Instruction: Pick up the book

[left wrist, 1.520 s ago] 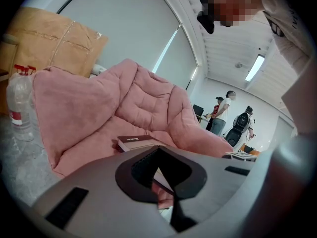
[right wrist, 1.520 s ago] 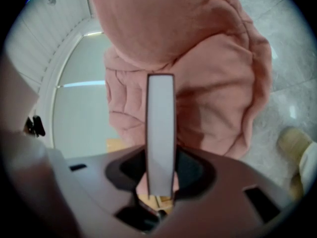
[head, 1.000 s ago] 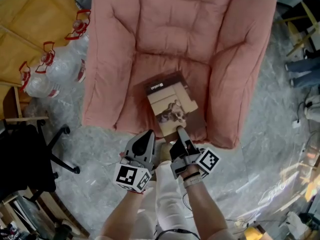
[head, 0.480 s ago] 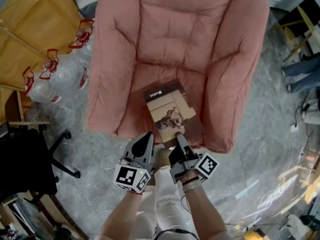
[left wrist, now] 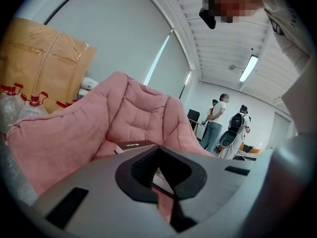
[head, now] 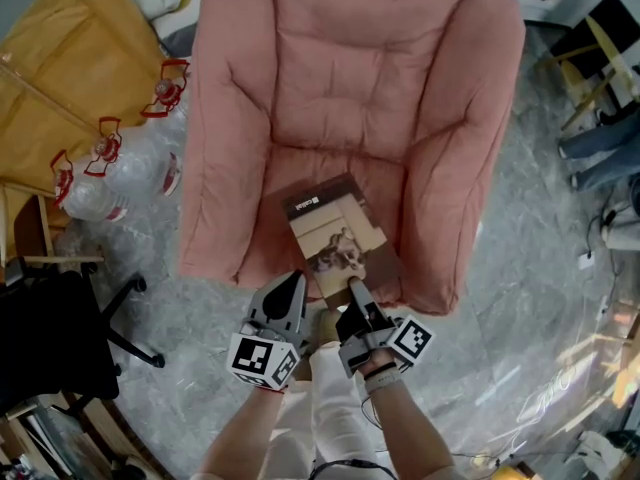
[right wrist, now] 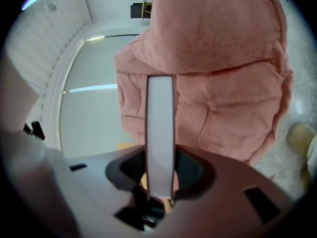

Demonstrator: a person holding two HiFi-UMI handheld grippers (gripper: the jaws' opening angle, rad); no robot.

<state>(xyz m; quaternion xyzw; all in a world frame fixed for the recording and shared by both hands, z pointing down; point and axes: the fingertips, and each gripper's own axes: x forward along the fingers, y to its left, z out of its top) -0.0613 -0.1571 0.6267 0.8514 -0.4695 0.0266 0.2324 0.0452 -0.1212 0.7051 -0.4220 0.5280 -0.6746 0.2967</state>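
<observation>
The jaws of our right gripper (right wrist: 159,185) pinched the near edge of the book (right wrist: 159,128), which lay over the seat front of the pink armchair (head: 340,88). Our left gripper (left wrist: 158,155) hung just beside it, jaws pressed together and empty. We judged the lift was under way, and the next move called for raising the book clear with a firm grip.

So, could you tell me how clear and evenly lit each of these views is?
Head view: soft even light, glare streaks on the floor. Left gripper view: fisheye bend, dark corners, bright ceiling lamp. Right gripper view: the book washed out white, foreground blurred.
</observation>
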